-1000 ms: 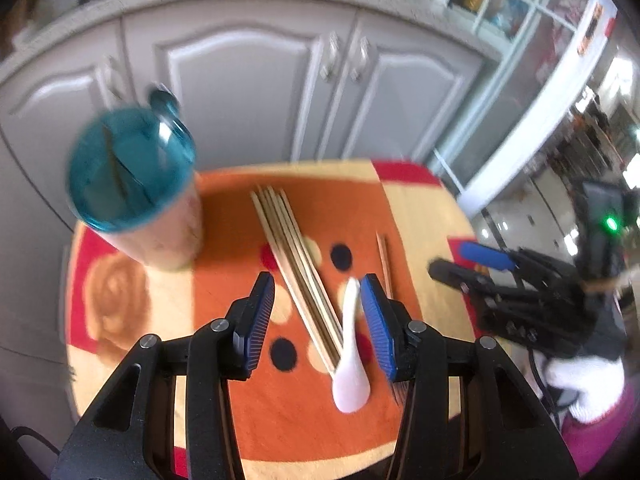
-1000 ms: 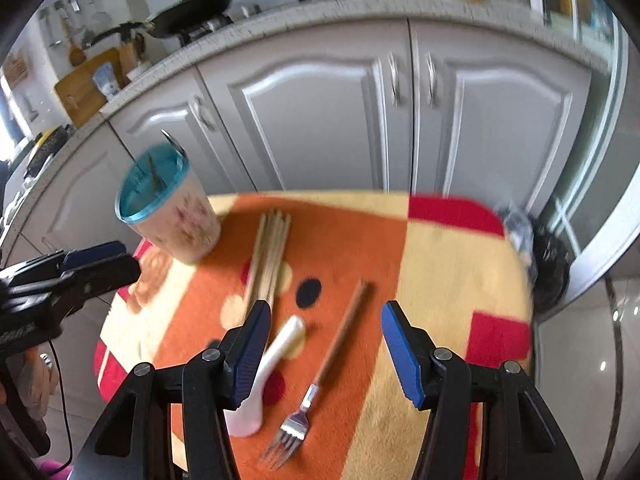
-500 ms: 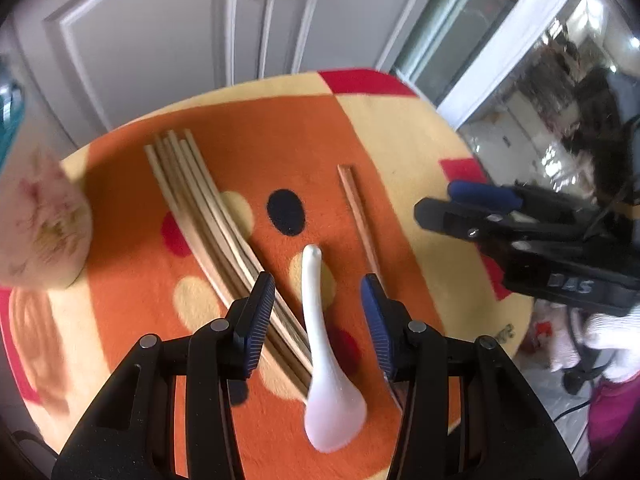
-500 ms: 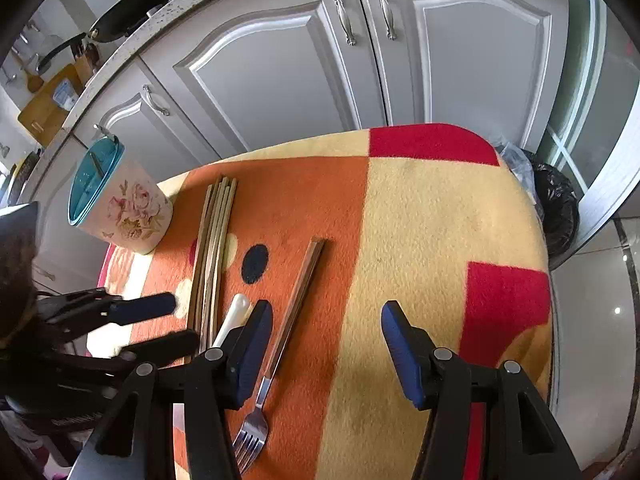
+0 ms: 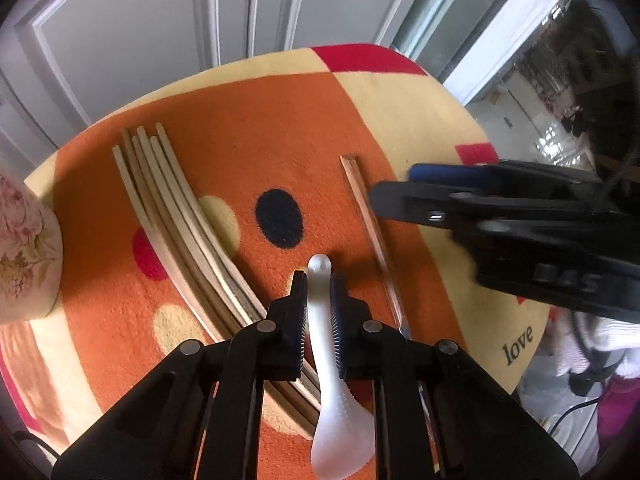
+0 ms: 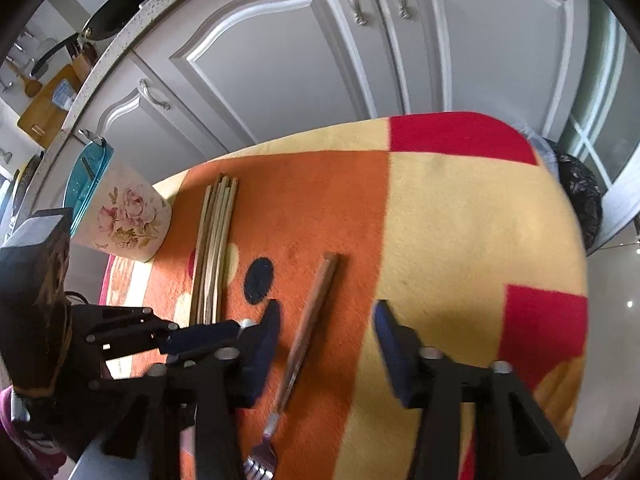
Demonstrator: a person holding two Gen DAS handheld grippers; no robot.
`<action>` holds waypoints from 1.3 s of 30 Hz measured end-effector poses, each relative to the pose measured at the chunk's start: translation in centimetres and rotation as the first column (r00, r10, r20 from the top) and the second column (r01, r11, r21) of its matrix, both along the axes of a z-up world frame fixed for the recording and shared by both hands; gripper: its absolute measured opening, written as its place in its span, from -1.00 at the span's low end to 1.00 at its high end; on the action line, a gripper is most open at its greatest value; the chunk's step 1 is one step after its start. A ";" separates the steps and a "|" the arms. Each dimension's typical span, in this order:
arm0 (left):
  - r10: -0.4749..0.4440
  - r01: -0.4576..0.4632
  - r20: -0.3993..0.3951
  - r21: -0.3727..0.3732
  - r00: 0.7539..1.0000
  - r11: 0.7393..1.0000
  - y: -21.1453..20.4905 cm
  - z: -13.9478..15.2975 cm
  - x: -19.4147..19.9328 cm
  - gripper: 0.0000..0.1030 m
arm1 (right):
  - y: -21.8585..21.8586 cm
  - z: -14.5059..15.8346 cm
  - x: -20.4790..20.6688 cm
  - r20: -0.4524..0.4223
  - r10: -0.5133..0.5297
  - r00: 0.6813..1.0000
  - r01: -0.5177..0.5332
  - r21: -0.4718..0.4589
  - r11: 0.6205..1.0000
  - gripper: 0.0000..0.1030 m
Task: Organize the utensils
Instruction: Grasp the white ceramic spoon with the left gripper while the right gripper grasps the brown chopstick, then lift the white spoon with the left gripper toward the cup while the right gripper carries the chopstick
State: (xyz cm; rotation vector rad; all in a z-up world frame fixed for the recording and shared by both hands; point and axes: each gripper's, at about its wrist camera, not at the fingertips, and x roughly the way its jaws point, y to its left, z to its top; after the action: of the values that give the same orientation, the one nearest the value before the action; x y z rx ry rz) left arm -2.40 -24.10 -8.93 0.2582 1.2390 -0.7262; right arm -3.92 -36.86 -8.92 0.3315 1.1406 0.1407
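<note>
White spoon (image 5: pixel 320 332) clamped in left hand-held gripper (image 5: pixel 319 294).

From my seat, the table wore an orange, yellow and red blanket (image 6: pixel 460 216). A bundle of chopsticks (image 5: pixel 180 216) lay left of the left tongs (image 5: pixel 319 280), the white spoon (image 5: pixel 332 392) lay between its fingers, and the wooden-handled fork (image 6: pixel 308 328) lay between the right tongs' (image 6: pixel 326 314) fingers. A floral cup (image 6: pixel 128 216) stood far left.

We are pinching our left gripper (image 5: pixel 319 304) closed, its fingers nearly together on the spoon (image 5: pixel 328 360), and we are holding our right gripper (image 6: pixel 326 316) with fingers spread wide.
</note>
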 end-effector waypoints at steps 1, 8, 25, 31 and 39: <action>0.007 -0.007 0.006 -0.005 1.000 1.000 0.4 0.1 0.0 -0.81 | 0.3 -0.2 0.4 -0.007 0.006 1.000 -0.006 -0.004 1.000 -0.23; 0.091 -0.089 0.022 -0.067 0.996 0.994 3.5 2.7 0.2 -0.81 | 2.5 -1.9 2.9 -0.026 0.064 0.998 -0.066 -0.100 0.993 -0.72; 0.210 -0.188 0.116 -0.172 0.971 0.967 10.2 9.3 -2.4 -0.86 | 3.8 7.0 -2.3 0.182 0.149 0.972 -0.144 -0.041 0.989 -0.81; 0.226 -0.192 0.164 -0.200 0.960 0.961 11.2 11.4 -3.2 -0.94 | 4.6 9.6 -5.5 0.248 0.174 0.953 -0.166 -0.052 0.985 -0.81; 0.285 -0.260 0.103 -0.207 0.953 0.943 12.6 10.2 -2.5 -0.94 | 5.2 10.5 -6.9 0.265 0.186 0.946 -0.173 -0.073 0.982 -0.82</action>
State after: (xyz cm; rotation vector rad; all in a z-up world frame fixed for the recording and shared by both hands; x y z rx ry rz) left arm -4.89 -11.55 1.26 -0.0255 1.0444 -0.5722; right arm -10.79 -31.61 1.58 0.1577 0.8991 0.3091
